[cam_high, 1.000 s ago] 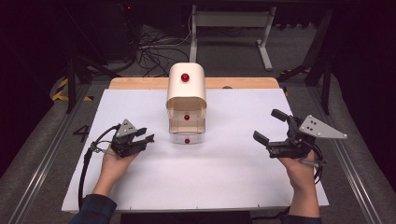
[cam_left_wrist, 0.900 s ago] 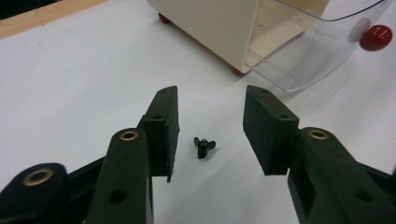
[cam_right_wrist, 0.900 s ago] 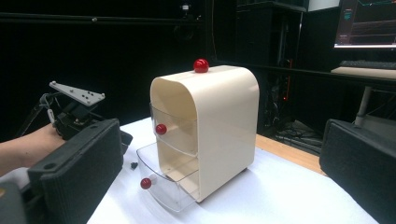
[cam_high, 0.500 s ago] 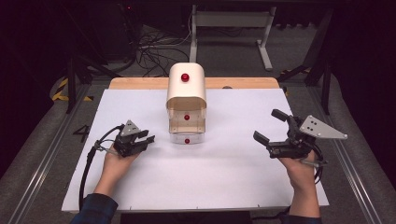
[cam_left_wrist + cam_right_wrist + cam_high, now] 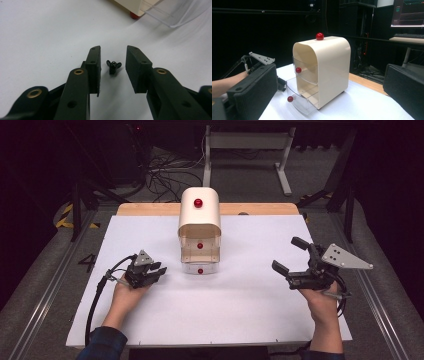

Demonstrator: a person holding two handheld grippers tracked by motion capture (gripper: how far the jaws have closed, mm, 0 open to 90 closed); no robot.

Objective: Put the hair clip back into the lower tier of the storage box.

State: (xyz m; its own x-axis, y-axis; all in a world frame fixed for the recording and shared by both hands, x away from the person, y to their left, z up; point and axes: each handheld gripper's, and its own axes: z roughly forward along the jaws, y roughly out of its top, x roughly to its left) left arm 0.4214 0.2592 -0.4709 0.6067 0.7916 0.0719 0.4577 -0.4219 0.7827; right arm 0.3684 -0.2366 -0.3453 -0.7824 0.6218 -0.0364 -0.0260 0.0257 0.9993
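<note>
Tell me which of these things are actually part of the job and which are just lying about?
In the job:
- small black wing screw, on the sheet between the left gripper fingers, which have just been closing, not yet touching it
- cream drawer cabinet, its bottom clear drawer pulled out
- right gripper, open, waiting

Lying about:
- cables on the floor
- metal stand

Dark room, grey carpet floor, tangled cables, metal table legs behind.
</note>
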